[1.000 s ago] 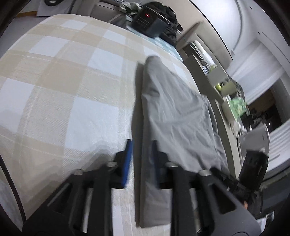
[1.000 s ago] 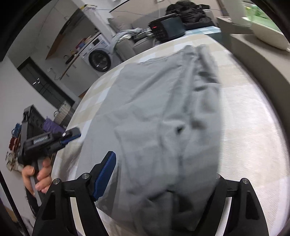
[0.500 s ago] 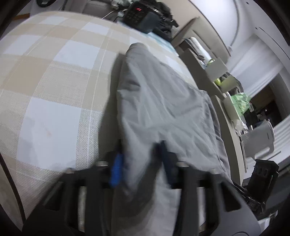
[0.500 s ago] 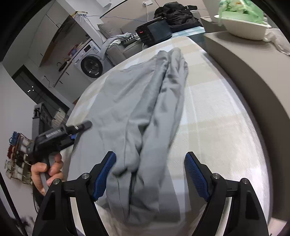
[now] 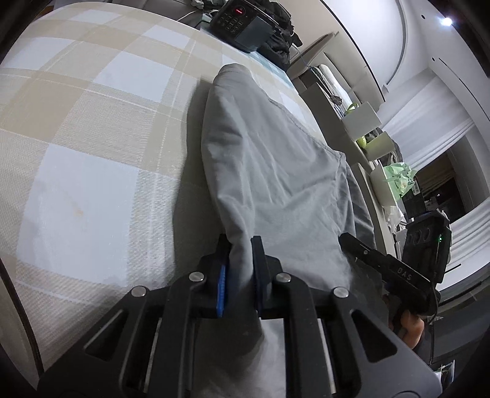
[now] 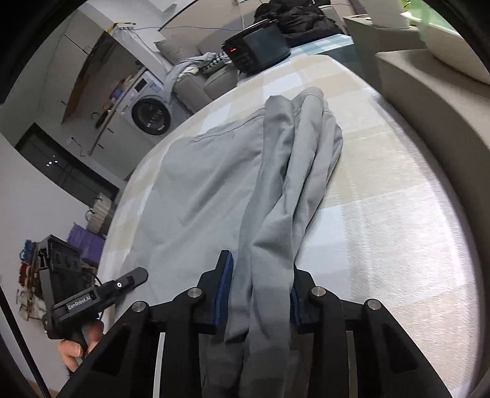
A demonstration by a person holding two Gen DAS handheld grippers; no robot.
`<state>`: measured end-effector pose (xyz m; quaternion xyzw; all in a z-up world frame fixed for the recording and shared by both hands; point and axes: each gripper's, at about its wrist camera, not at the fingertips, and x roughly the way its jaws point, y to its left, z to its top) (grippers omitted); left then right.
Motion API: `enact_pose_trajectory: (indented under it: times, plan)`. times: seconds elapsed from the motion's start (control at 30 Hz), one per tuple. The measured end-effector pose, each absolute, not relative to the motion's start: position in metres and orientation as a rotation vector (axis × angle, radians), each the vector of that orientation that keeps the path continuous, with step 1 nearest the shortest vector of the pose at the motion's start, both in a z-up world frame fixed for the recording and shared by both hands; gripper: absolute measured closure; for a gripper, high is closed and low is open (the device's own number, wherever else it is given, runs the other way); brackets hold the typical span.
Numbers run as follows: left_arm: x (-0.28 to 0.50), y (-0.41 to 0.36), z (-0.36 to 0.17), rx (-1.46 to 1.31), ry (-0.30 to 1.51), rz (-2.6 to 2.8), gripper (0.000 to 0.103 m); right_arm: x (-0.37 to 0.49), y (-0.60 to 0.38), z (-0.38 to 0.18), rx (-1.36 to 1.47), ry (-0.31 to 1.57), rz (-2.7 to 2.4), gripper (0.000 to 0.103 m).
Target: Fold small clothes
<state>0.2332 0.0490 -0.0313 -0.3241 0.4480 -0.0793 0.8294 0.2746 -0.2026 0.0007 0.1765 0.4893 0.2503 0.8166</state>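
Closed since a second ago: both pairs of blue-padded fingers, then spread apart over the cloth, now pinch it. Left black hand-held gripper (image 5: 239, 245) clamped narrow on a raised fold along one edge of the plain grey cotton garment (image 5: 275, 165), blue pad (image 5: 222, 287) pressed against the fabric. Right black hand-held gripper (image 6: 260, 269) clamped on a thick gathered bunch of the same grey garment (image 6: 214, 183), cloth draping down between its arms. Garment stretched lengthwise across the beige-and-white checked tablecloth (image 5: 92, 128), far end pointing toward the black keypad box with red display (image 5: 242, 21). Beyond that box, a heap of dark clothing (image 6: 294, 18). Left of the box in the right wrist view, a white front-loading washing machine (image 6: 150, 113).
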Motion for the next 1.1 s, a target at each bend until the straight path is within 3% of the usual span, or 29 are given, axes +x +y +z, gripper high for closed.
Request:
enact_pose_trajectory:
  times: [0.4,0.5,0.7,0.8,0.93,1.1]
  plan:
    - [0.178,0.137,-0.027,-0.77,0.922,-0.023,0.092,0.276,-0.109,-0.003,0.325,1.083,0.705,0.07]
    - [0.17,0.15,-0.028,-0.781,0.941,-0.017,0.086,0.271,-0.103,0.002,0.26,1.09,0.694,0.063]
    - [0.161,0.135,-0.016,-0.573,0.957,0.019,0.068,0.24,-0.147,0.01,0.167,1.066,0.551,0.053]
    - [0.159,0.121,-0.011,-0.468,0.965,0.038,0.052,0.218,-0.161,0.014,0.057,1.056,0.49,0.031]
    - [0.15,0.11,-0.006,-0.434,0.97,0.028,0.048,0.2,-0.165,0.014,-0.047,1.047,0.415,0.029]
    - [0.12,0.092,0.019,-0.356,0.887,0.03,0.02,0.175,-0.17,0.029,0.037,0.954,0.43,0.029]
